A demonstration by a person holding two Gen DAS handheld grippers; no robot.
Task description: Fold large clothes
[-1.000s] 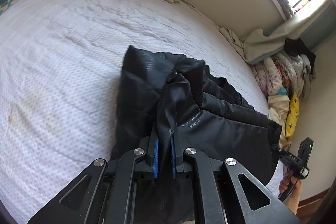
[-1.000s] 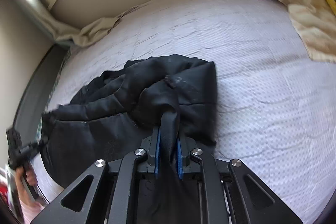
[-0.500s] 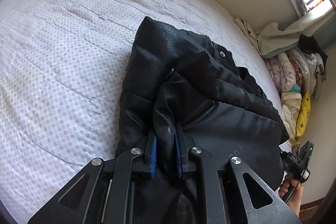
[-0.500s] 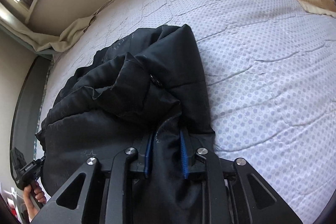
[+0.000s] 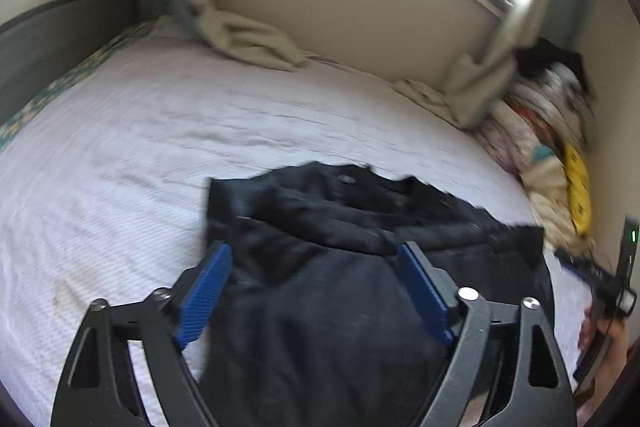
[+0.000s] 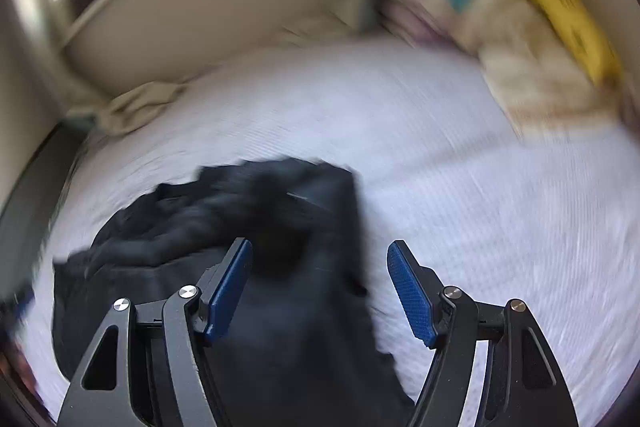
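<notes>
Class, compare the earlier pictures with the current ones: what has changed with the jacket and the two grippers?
Both the left gripper and right gripper have just opened their jaws, letting go of the black jacket, which now lies folded on the bed. The bedding pile stayed put.

A black jacket [image 5: 340,267] lies on a white dotted bedspread [image 5: 140,155]; beige curtains [image 5: 240,39], a yellow cloth [image 5: 578,187].

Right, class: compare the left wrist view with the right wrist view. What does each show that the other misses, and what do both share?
Left wrist only: the open left hand-held gripper, the other hand-held gripper in a hand at the right edge, and a green patterned bed edge.

Right wrist only: the open right hand-held gripper.

Both: the black jacket lying released on the white bedspread.
</notes>
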